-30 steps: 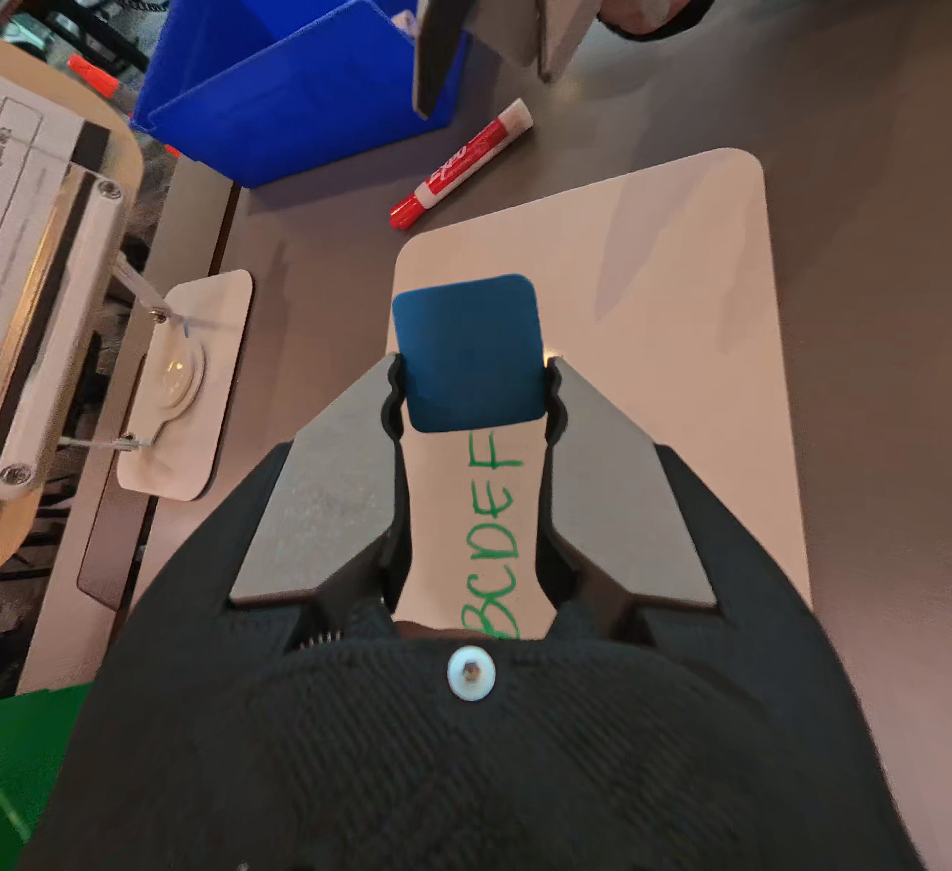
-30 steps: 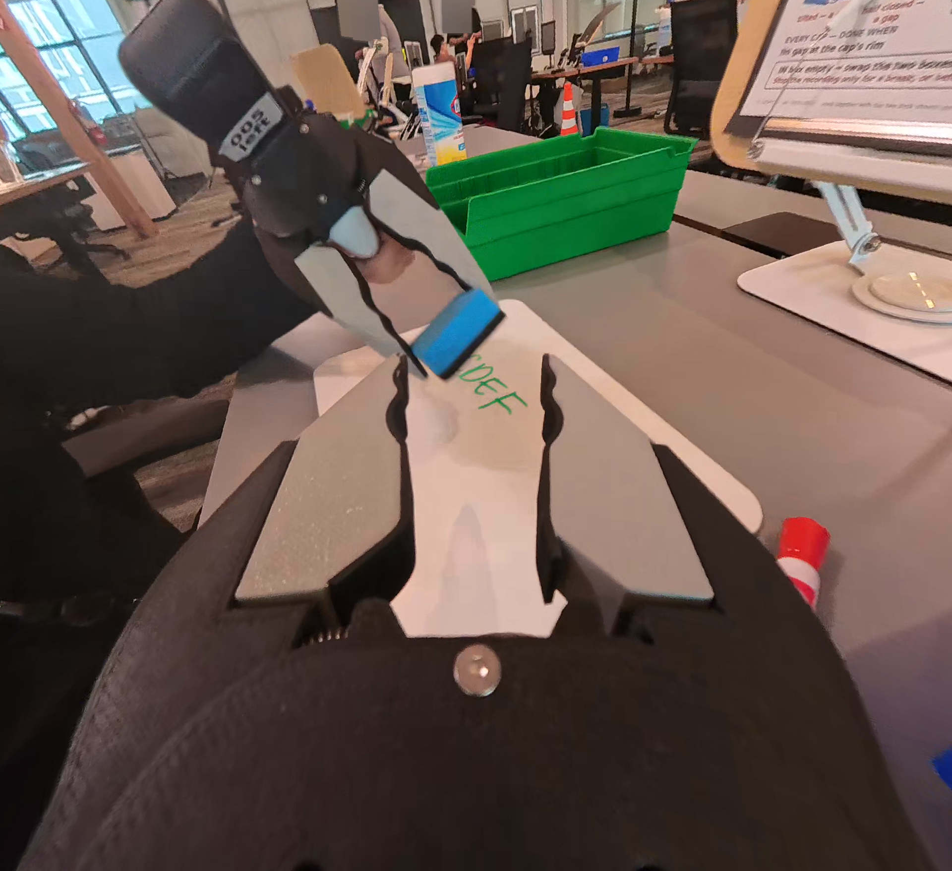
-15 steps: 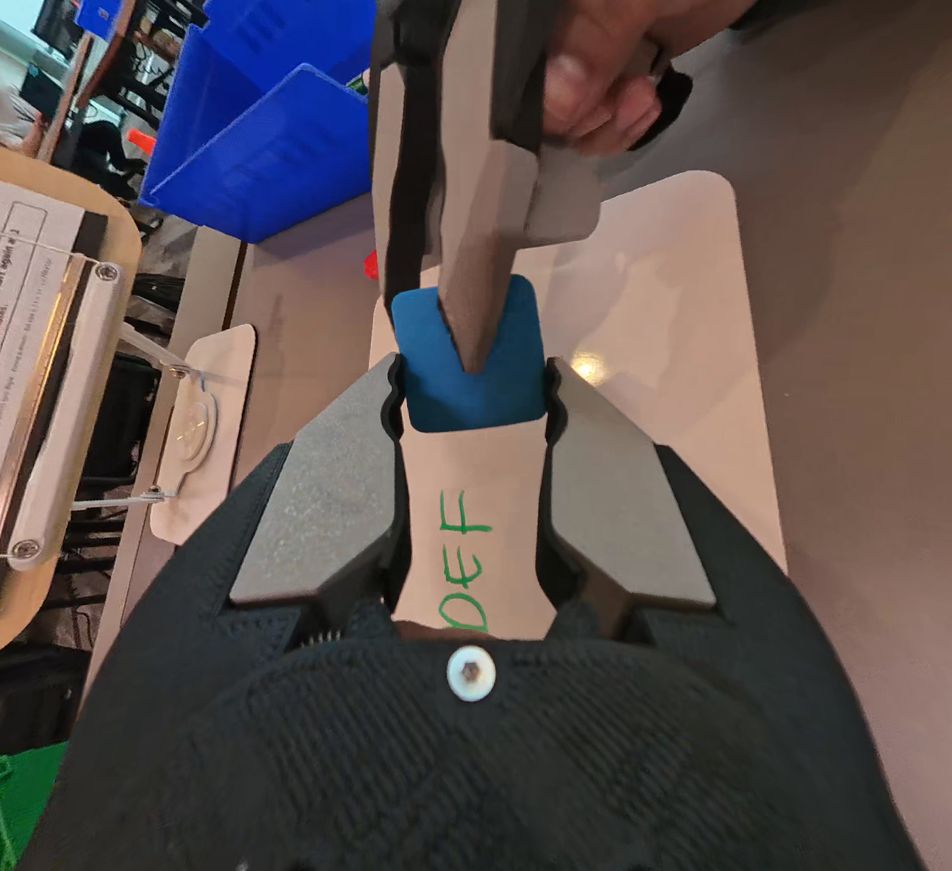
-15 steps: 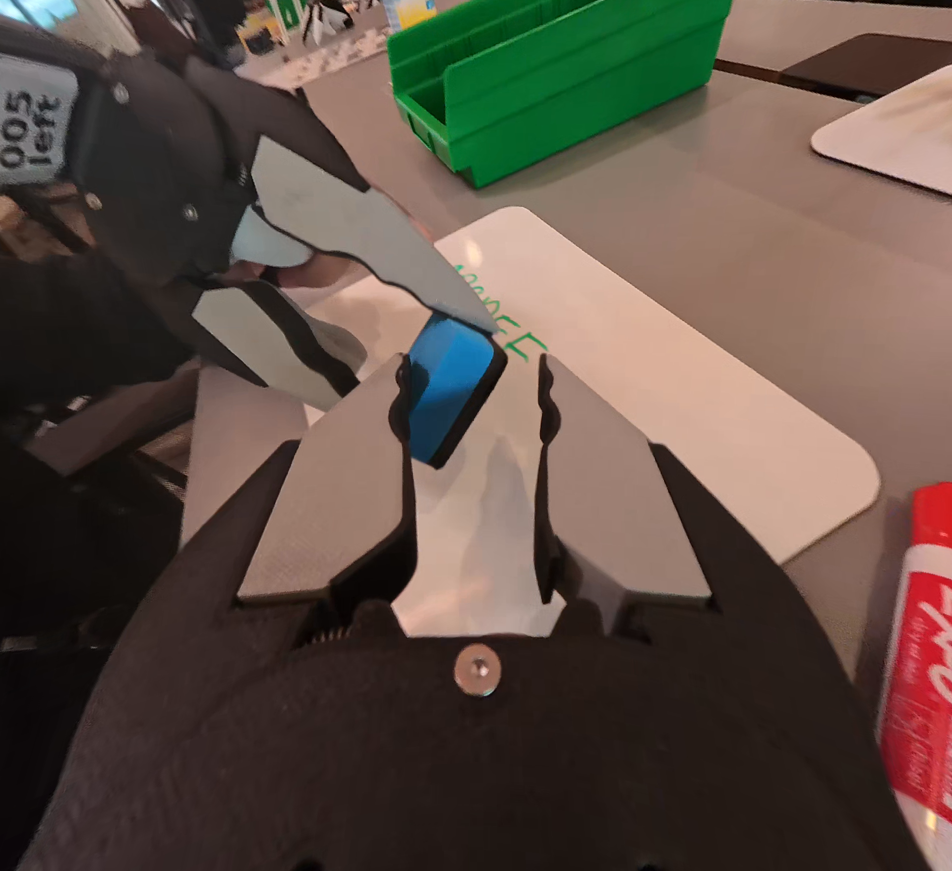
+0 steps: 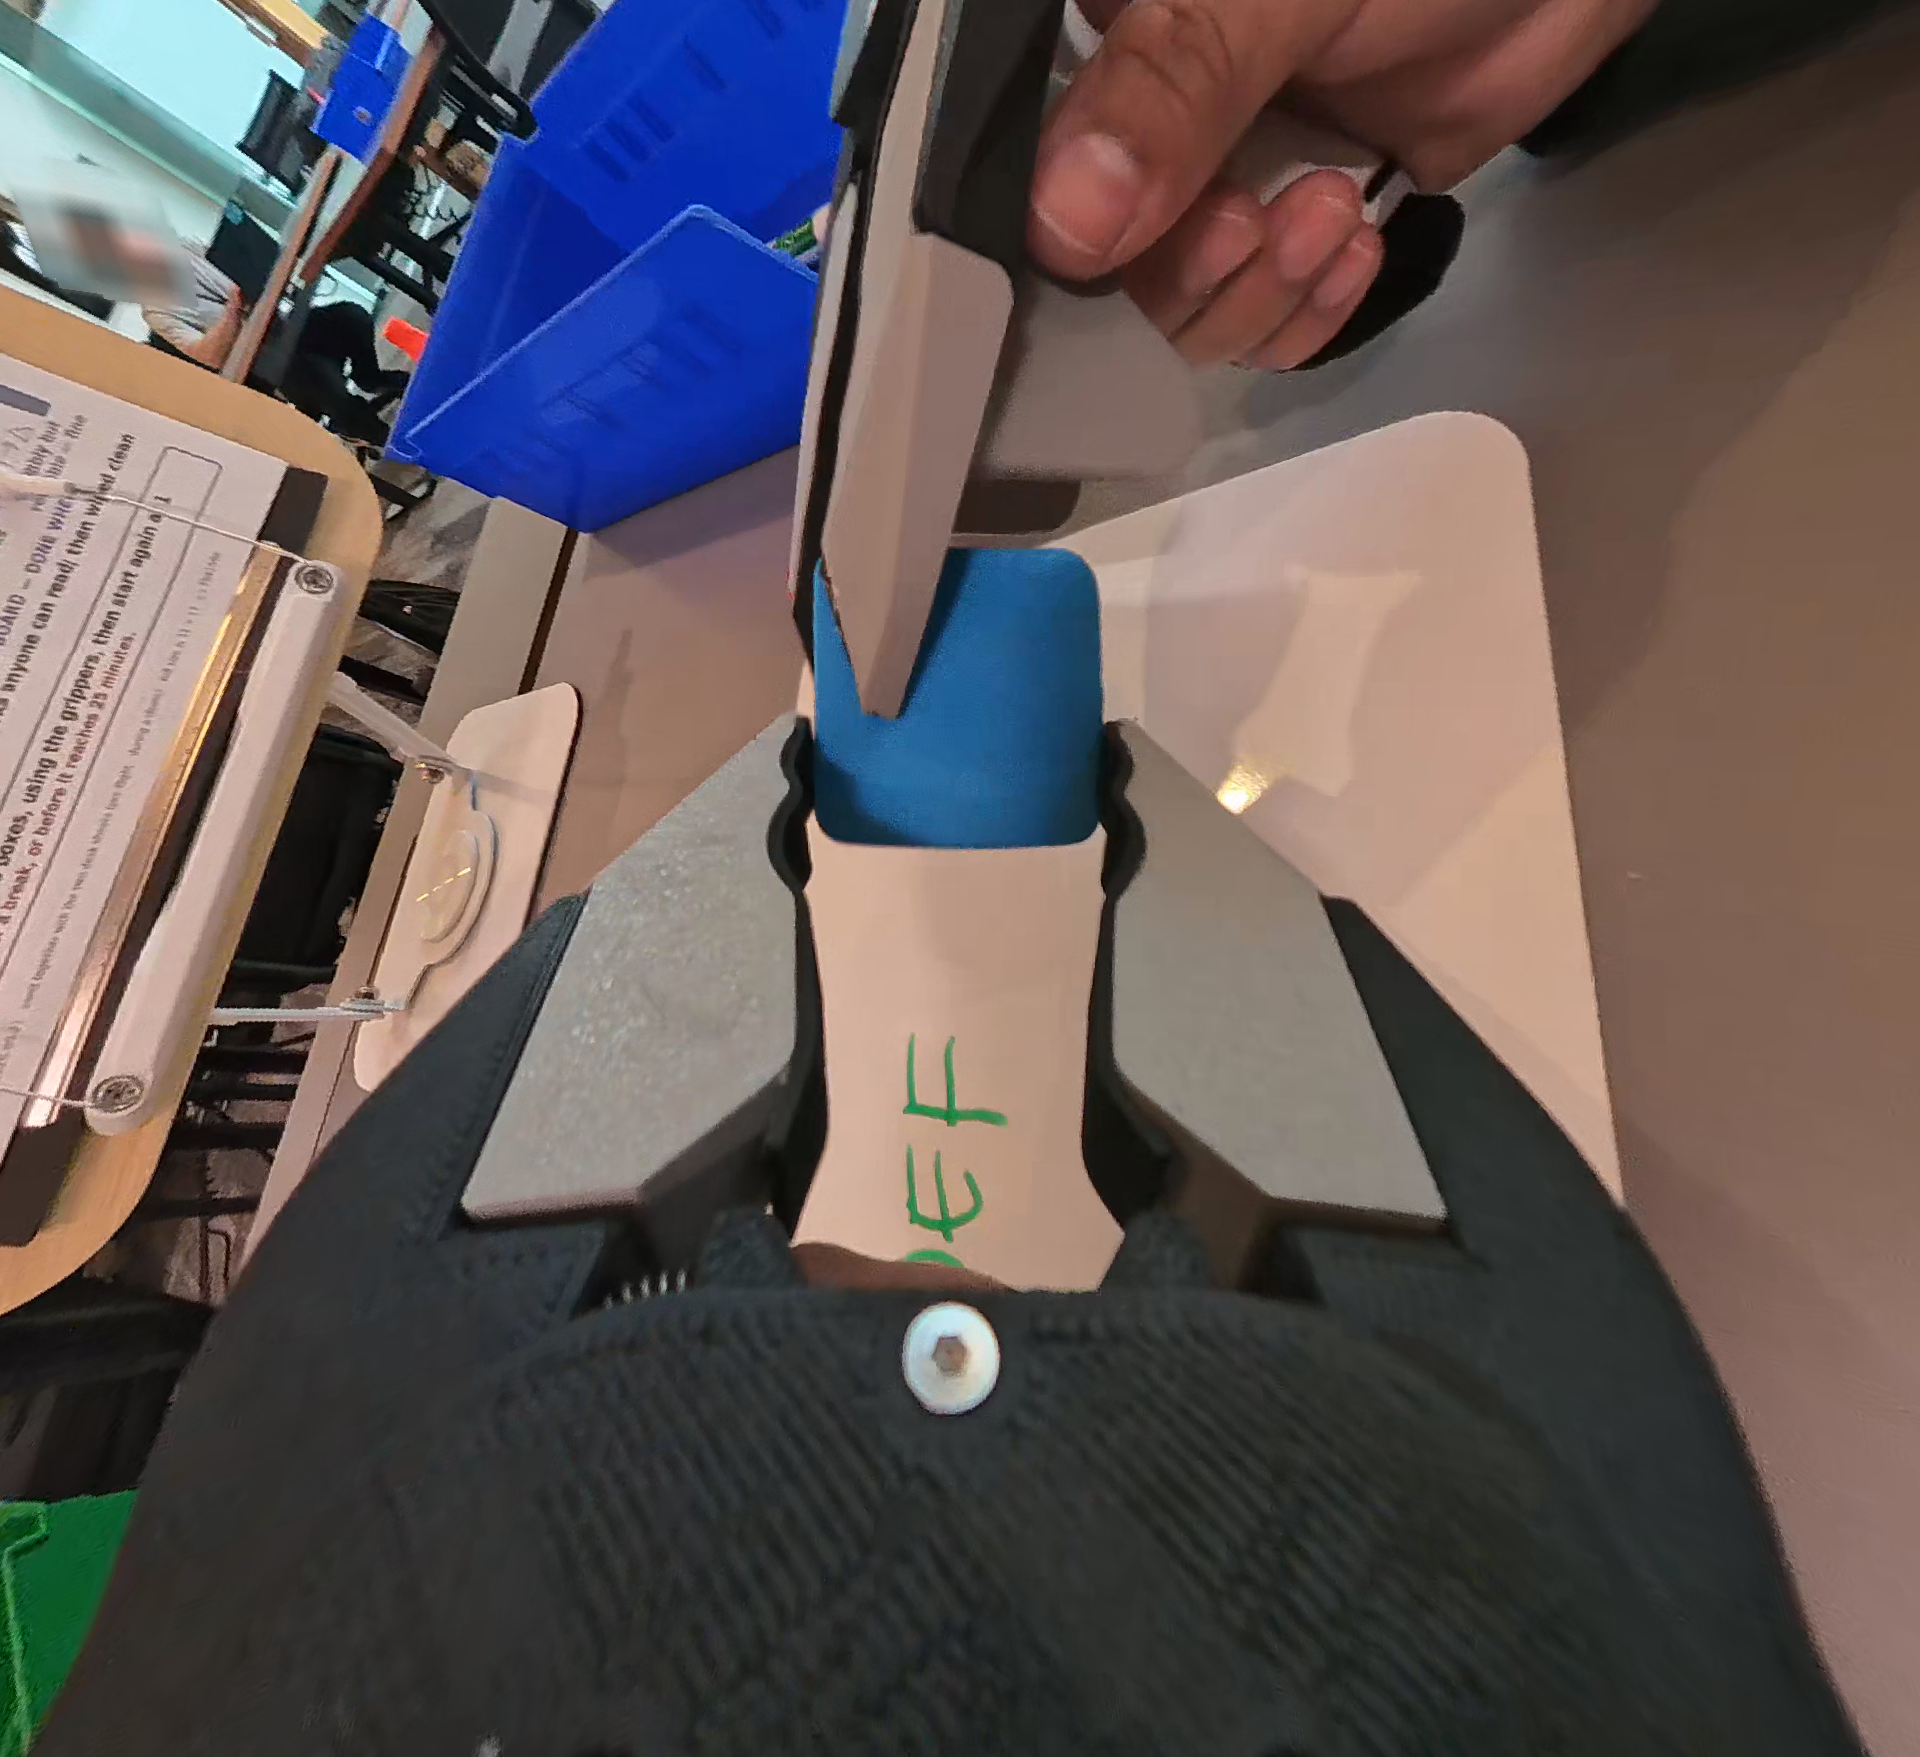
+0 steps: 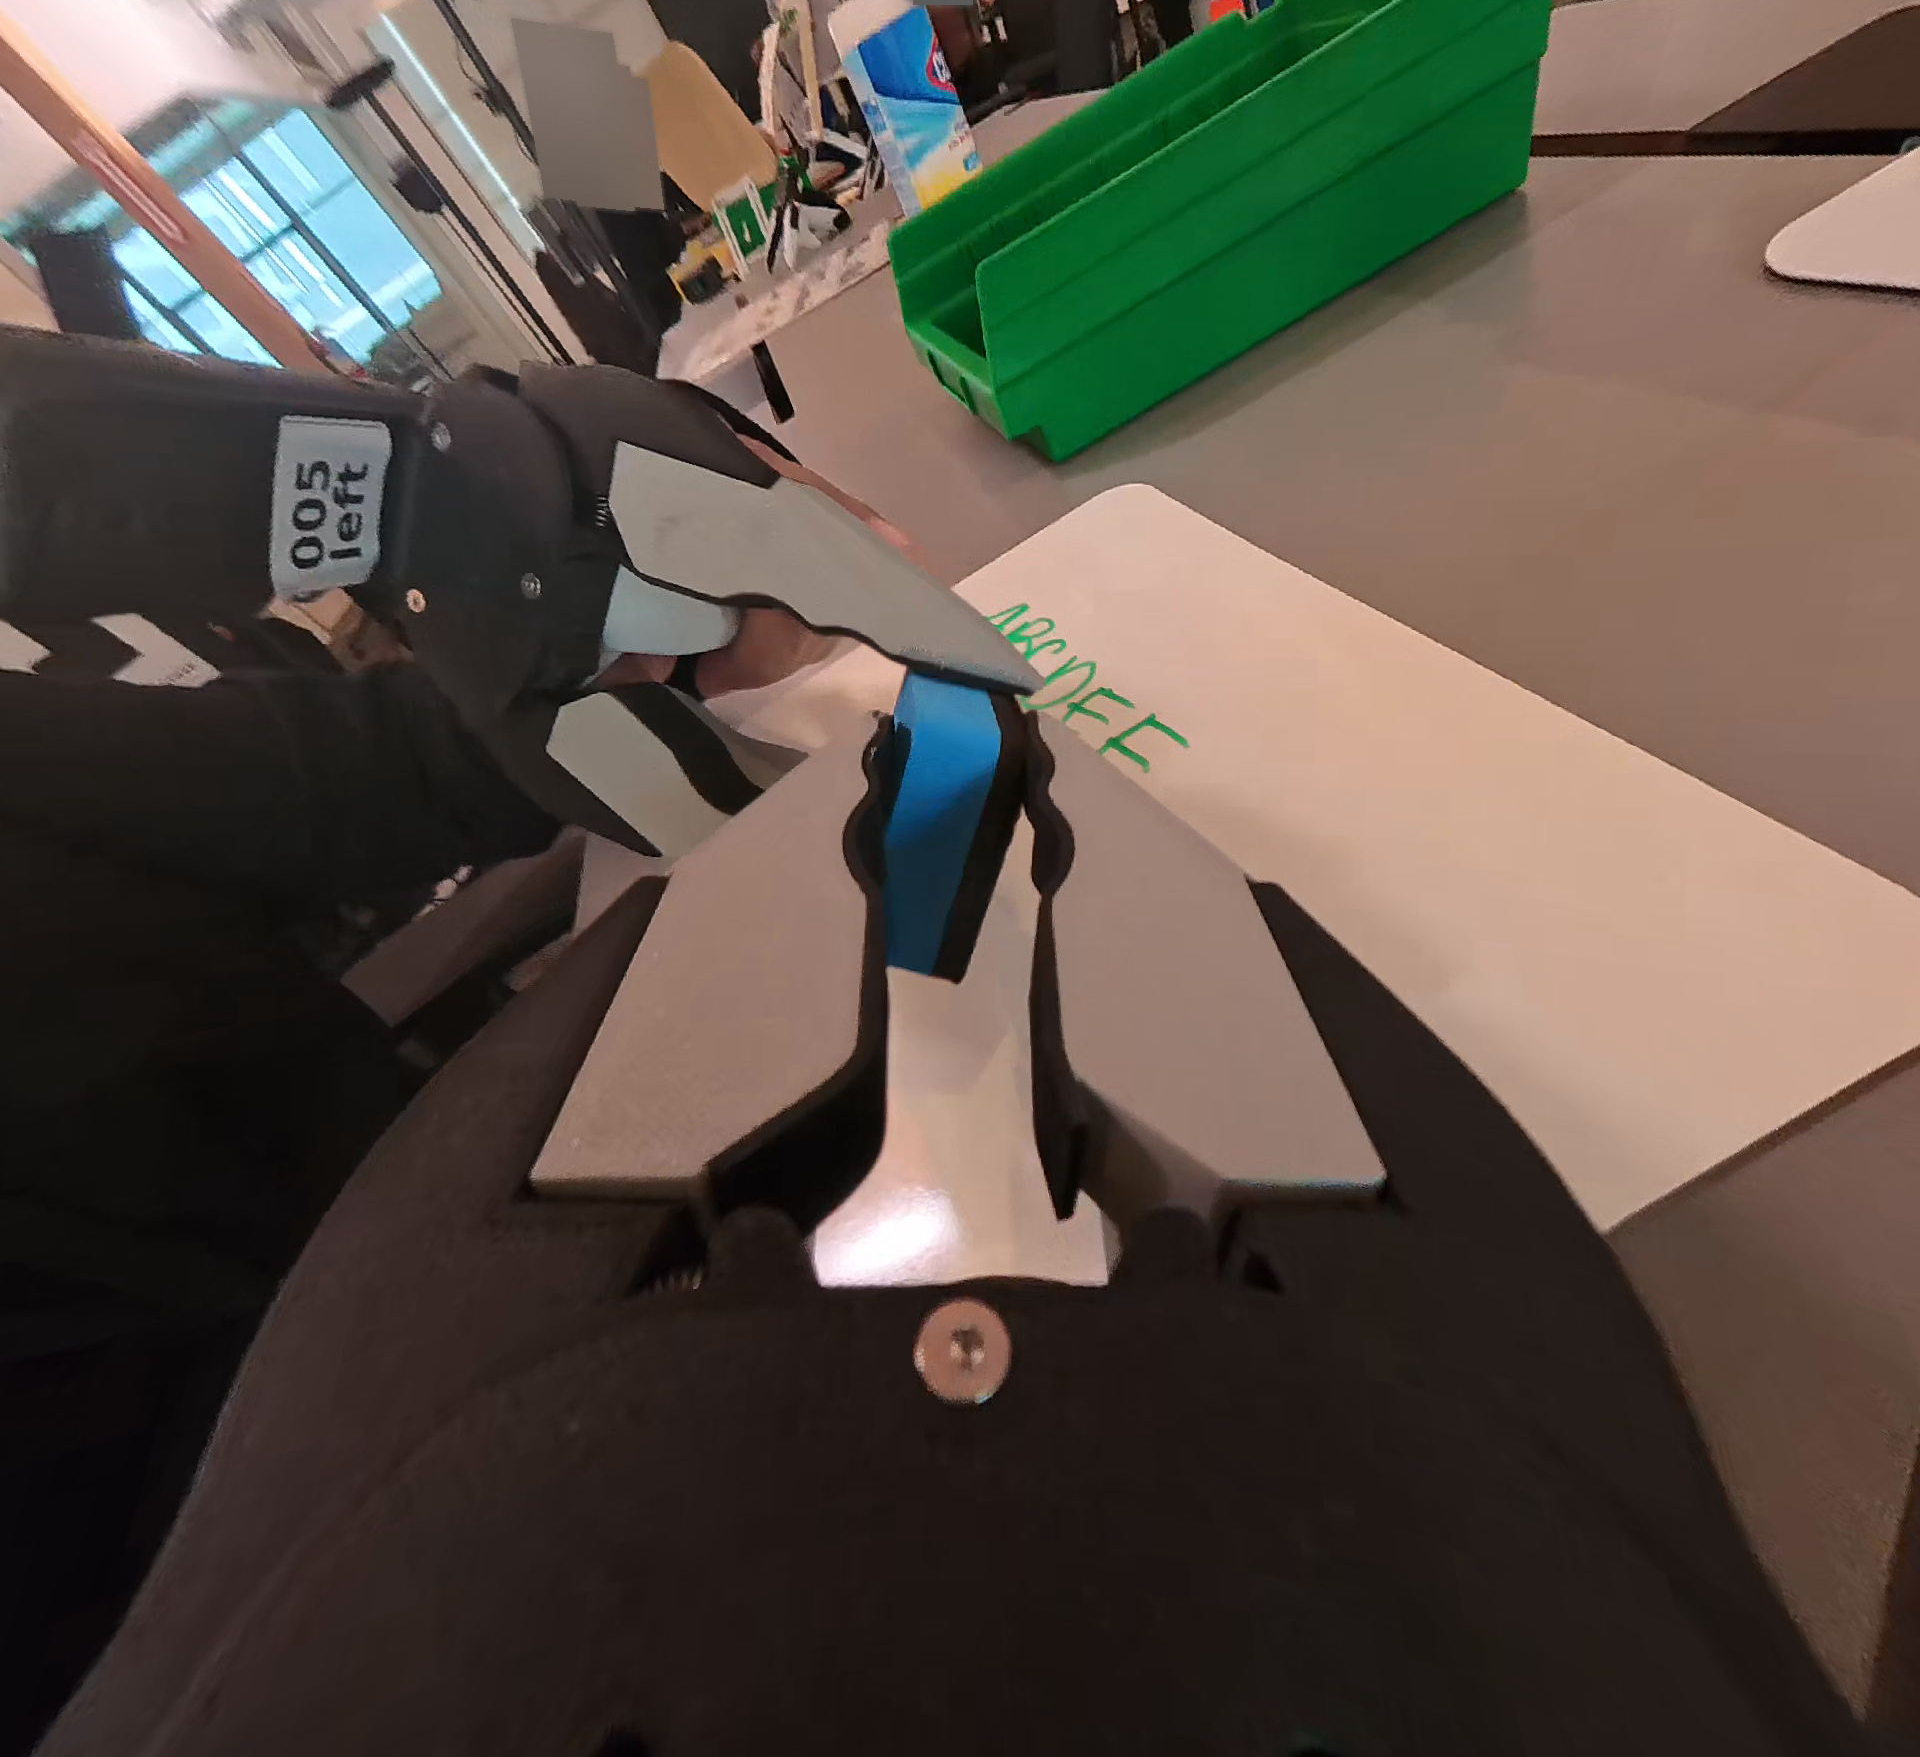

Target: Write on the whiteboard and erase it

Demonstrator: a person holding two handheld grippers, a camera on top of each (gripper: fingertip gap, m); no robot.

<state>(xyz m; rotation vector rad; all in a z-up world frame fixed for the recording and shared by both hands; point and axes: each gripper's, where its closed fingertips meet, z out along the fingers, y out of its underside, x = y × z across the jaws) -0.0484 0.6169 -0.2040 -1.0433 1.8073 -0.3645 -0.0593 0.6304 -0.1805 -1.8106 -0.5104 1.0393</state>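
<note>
Blue bins (image 5: 644,273), green bin (image 6: 1226,242), clipboard stand (image 5: 156,772) on grey table (image 6: 1558,419).

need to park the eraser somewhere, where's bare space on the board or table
Free: the whiteboard beyond the green writing, and the grey table between board and green bin. Crowded: the writing end, where the left gripper and right gripper both close on the eraser.

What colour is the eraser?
Blue, with a black layer along one edge, clearest in the right wrist view.

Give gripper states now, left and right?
Left gripper: shut on the blue eraser.
Right gripper: around the same eraser; grip cannot be told.
</note>
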